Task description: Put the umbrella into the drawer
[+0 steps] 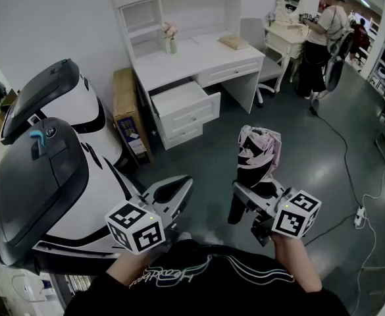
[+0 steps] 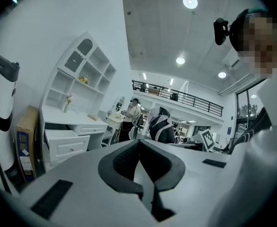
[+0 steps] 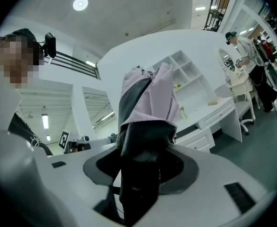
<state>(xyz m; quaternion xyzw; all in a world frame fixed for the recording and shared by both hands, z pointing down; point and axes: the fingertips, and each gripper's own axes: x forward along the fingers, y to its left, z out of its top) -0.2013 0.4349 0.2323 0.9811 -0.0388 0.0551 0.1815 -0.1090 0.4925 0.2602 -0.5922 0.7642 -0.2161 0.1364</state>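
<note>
Grey floor (image 1: 291, 143) meets white desk (image 1: 199, 59), its drawer (image 1: 191, 112) open.

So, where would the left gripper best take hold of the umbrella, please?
Probably the folded canopy of the umbrella, above the right gripper, coming level from the left. It stands roughly upright with its dark lower end already clamped, leaving the bundled cloth free. The left gripper, now shut, must open first.

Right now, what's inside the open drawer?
Only the drawer's pale inside shows, with nothing I can see in it. Its back end is hidden under the desk.
</note>
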